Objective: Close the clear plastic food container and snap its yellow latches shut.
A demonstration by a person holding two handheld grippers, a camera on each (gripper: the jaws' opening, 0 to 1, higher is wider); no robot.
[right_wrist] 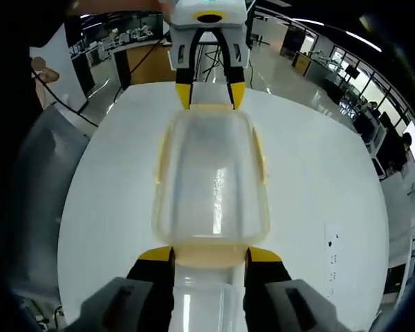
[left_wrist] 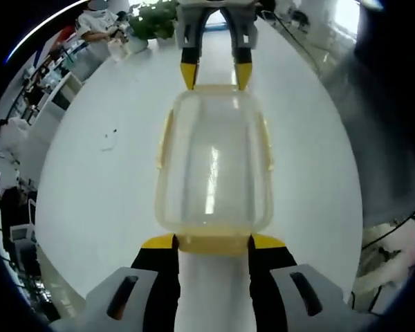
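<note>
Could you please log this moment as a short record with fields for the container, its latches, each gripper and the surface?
container: clear plastic food container, lid on, lying flat
latches: yellow latches at both short ends and along the long sides; snapped or not cannot be told
left gripper: left gripper, jaws apart, straddling one end latch
right gripper: right gripper, jaws apart, straddling the opposite end latch
surface: white table

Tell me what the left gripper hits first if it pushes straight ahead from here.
The left gripper would meet the near yellow end latch of the clear plastic food container on the white table; its jaw tips already flank that latch, apparently touching.
</note>
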